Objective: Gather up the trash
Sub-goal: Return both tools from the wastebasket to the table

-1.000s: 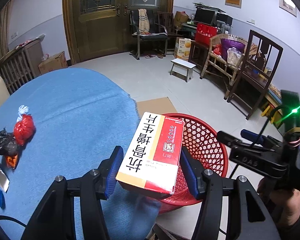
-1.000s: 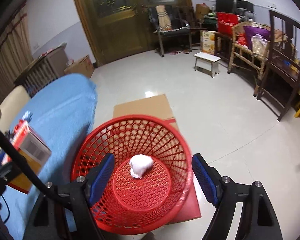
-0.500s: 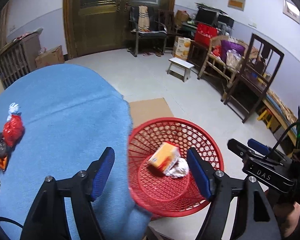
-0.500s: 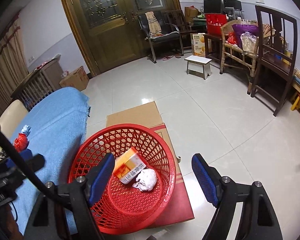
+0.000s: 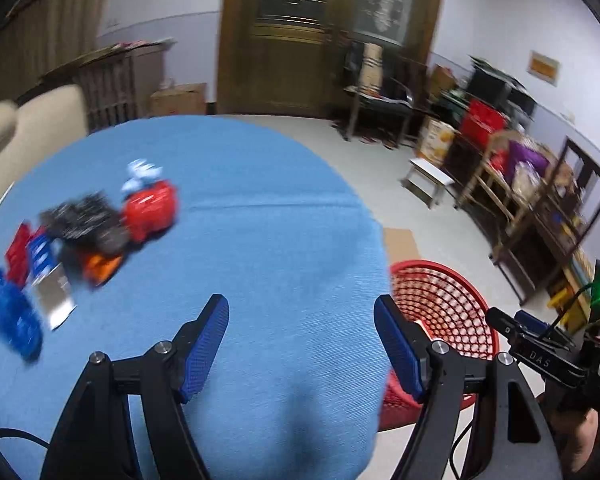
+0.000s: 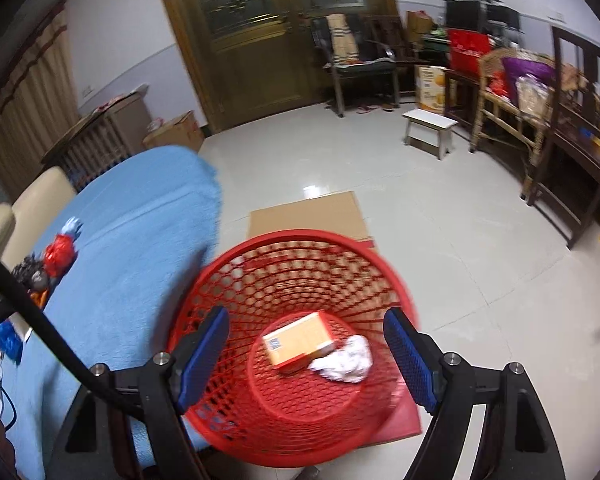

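Room: grey tiled floor (image 6: 440, 240), brown double door (image 6: 260, 40) at 12 o'clock.
Table: round, under a blue cloth (image 5: 260, 240).
Left gripper (image 5: 301, 344): spread wide, nothing between its blue pads, over the cloth.
Right gripper (image 6: 306, 354): spread wide, empty, over the red plastic mesh basket (image 6: 300, 248).
Binned trash: orange cardboard box (image 6: 298, 340) and crumpled white paper ball (image 6: 346, 362) lie touching in the basket.
Trash left: red bag (image 5: 152, 210), black bag (image 5: 84, 224) and blue wrappers (image 5: 14, 320) at 9 o'clock on the cloth.
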Motion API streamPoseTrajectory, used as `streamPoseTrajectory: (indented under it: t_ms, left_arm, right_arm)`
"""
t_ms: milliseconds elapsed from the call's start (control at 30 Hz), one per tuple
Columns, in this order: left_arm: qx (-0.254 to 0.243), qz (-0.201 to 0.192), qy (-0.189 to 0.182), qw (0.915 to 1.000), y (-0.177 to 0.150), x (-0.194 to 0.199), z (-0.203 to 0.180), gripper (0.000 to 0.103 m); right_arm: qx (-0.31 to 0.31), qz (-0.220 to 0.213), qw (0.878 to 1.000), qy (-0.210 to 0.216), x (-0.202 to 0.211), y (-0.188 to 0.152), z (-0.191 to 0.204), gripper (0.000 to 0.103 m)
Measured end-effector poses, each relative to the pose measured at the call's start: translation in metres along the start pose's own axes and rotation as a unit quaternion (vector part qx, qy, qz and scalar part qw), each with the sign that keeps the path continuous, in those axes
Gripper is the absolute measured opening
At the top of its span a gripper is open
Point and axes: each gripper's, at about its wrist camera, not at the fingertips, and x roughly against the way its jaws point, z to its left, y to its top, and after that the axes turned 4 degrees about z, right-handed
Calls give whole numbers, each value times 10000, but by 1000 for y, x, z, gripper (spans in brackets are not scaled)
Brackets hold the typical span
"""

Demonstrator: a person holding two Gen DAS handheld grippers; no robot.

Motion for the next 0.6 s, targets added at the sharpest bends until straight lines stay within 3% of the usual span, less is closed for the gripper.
streamPoseTrajectory:
  t_ms: [167, 267, 433, 600]
  left_arm:
    - [427, -102, 295, 9986, -11, 14, 41, 76]
    - [736, -253, 709, 9944, -16, 24, 72, 76]
    - [1471, -524, 1553, 9754, -21, 43, 140, 76]
    - [2256, -480, 1948, 9533, -27, 44, 209, 76]
  right_arm:
    - [420, 34, 9988, 232, -4, 0, 43, 82]
    - [701, 71, 9968, 390, -6, -1, 71, 82]
    - [1091, 160, 9921, 601, -10, -8, 111, 82]
    - [1518, 192, 9850, 798, -9, -12, 147, 82]
